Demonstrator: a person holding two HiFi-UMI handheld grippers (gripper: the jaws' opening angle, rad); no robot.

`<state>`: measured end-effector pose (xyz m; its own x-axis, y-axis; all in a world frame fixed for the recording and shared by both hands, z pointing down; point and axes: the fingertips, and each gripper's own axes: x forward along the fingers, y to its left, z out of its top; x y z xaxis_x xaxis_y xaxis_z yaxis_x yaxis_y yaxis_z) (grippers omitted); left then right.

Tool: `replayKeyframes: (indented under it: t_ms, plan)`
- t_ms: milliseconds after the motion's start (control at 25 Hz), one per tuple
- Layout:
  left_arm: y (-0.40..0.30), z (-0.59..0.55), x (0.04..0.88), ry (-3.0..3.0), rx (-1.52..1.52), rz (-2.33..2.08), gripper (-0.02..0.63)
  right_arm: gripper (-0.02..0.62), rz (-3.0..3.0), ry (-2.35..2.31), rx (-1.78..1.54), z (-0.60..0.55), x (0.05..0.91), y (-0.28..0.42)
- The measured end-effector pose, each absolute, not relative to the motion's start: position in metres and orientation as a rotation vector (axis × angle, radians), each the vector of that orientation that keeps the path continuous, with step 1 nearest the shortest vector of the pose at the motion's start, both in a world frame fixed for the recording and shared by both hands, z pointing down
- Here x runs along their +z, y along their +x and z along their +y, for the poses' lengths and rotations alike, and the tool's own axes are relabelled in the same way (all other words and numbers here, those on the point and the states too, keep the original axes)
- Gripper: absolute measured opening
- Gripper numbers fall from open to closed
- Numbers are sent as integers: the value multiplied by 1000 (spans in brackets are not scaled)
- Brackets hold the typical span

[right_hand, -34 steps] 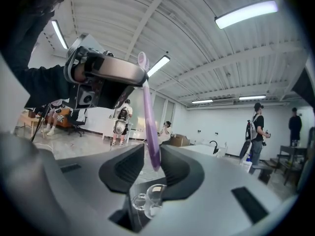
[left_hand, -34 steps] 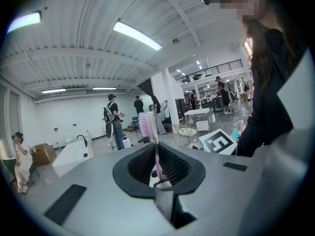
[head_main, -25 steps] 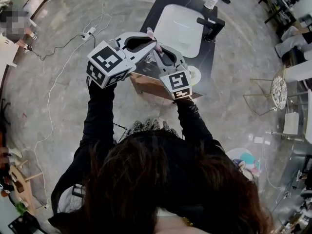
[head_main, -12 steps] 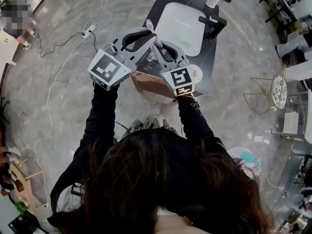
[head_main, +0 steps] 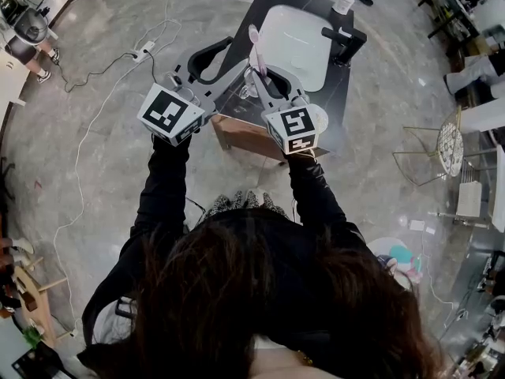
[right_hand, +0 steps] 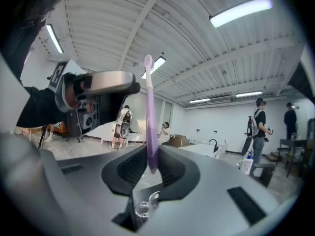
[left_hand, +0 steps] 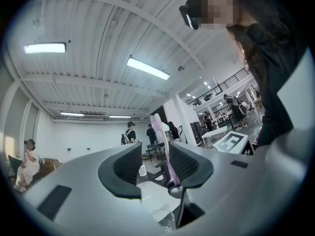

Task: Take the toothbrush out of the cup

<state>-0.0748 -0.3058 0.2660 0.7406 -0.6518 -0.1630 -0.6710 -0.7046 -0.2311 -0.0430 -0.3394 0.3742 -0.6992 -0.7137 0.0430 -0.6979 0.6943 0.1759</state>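
The left gripper [left_hand: 150,156] just opened around the toothbrush [right_hand: 149,112], the right gripper [right_hand: 151,159] clamps the cup [right_hand: 144,209]; next probably pinch and lift

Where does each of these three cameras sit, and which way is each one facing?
Left gripper view: on the left gripper, looking slightly up along its jaws, which have just been opening around the toothbrush; the person's torso shows.
Right gripper view: on the right gripper, looking along jaws shut on the toothbrush; left gripper shows.
Head view: on the head, facing steeply down at the sink; hair, sleeves, grippers show.
Shared: all show the toothbrush.
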Motion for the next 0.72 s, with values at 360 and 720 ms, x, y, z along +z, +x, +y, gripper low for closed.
replayKeyframes:
  t_ms: [360,720]
  plan:
    - [-92,-332,316,-2656,77,1276,77,63,-2856,1294,-186,-343,338,-23]
    - [-91,-337,329,-2627,50,1354,8,63,-2848,1351,-181,-342,337,-13]
